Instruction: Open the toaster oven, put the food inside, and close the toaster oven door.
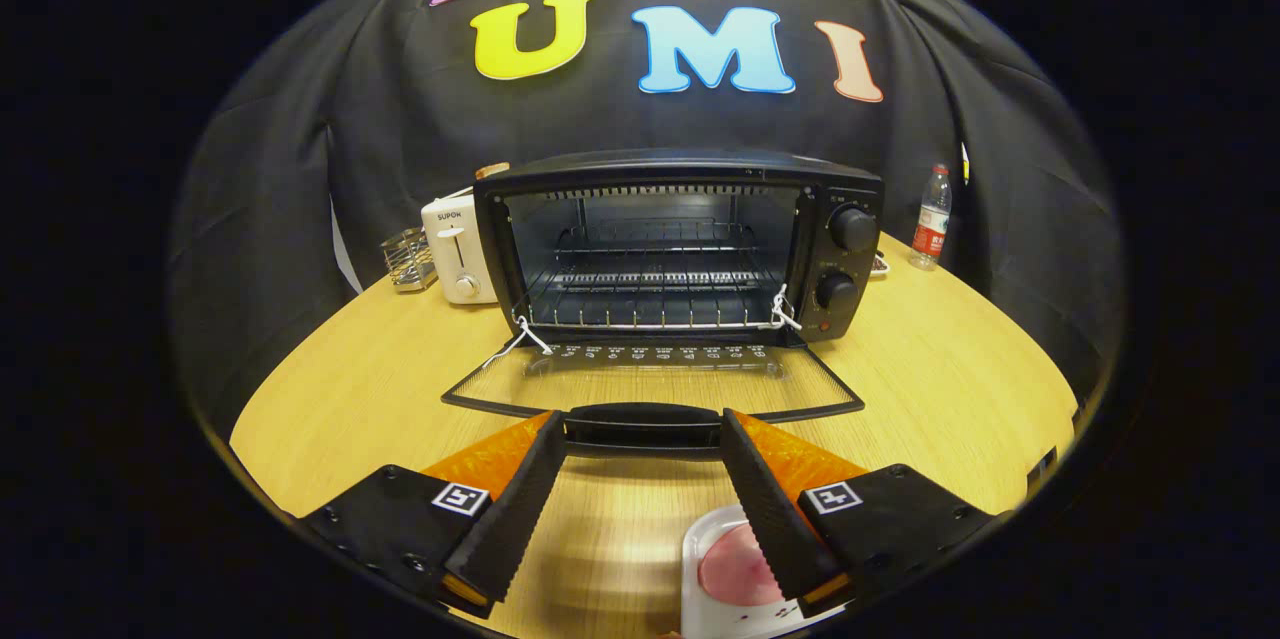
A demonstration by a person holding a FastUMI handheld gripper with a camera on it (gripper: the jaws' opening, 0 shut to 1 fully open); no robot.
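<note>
Your gripper (640,424) has its fingers spread wide and holds nothing. Nearest you, a white tray (700,559) with pink food (733,569) lies on the wooden table (950,389), partly under your right finger. Just ahead of the fingertips is the handle (640,422) of the toaster oven (680,249) door (650,381), which lies folded flat open. Beyond, a white toaster (455,249) stands left of the oven and a water bottle (932,217) stands right.

A pale wooden tabletop (950,379) with a rounded edge stands against a black cloth wall (300,149) hanging in folds, evenly lit from above.
</note>
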